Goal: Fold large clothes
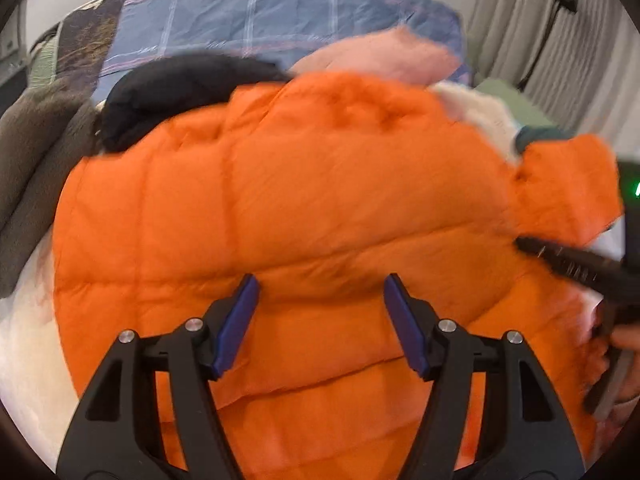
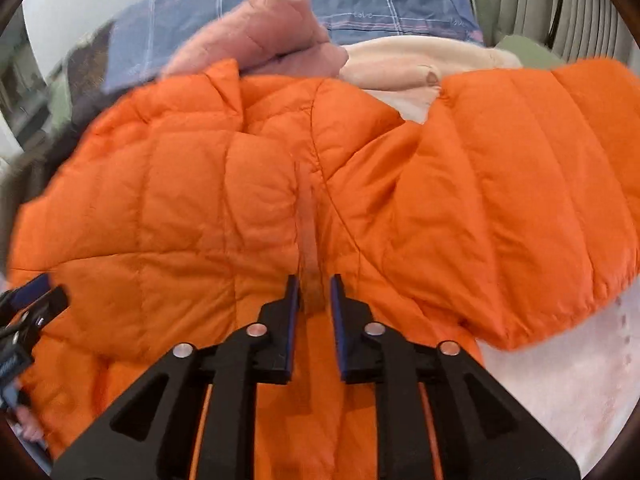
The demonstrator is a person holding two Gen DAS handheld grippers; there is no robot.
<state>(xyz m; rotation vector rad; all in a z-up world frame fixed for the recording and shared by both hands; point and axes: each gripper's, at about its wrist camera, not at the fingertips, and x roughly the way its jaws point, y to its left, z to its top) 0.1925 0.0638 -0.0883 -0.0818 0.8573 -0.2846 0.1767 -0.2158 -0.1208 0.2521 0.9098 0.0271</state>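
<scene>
Plainly the biggest thing in view is the bed (image 1: 24, 344), whose pale cover shows at the near edges, with a blue checked sheet (image 1: 280, 12) further back. Across it lies a heap of clothes: a grey-brown garment (image 1: 36, 168) on the left, a black one (image 1: 168, 96), a pink one (image 2: 264, 32) and a cream one (image 2: 412, 64) behind.

On top of the heap, nearest the cameras, lies the orange padded jacket (image 1: 304, 184), spread out but rumpled, its quilted panels puffed up and one sleeve (image 2: 520, 200) lying out to the right.

Over it the left tool (image 1: 320, 292) hangs with its jaws spread wide and nothing between them, the orange cloth just beneath. The right tool (image 2: 314, 292) has its jaws drawn close around a narrow raised ridge of the jacket, and it seems to be pinching that fold, though motion blur makes the contact hard to read for certain.

By my judgement the step in hand is taking hold of the jacket at two places so that it can be lifted and laid flat, so the folding proper is hardly begun. Next the left tool needs to come down and close on a matching bit of cloth beside the right one. Slippery, puffy cloth may slide out of a shallow pinch, so a deep bite would serve better.
</scene>
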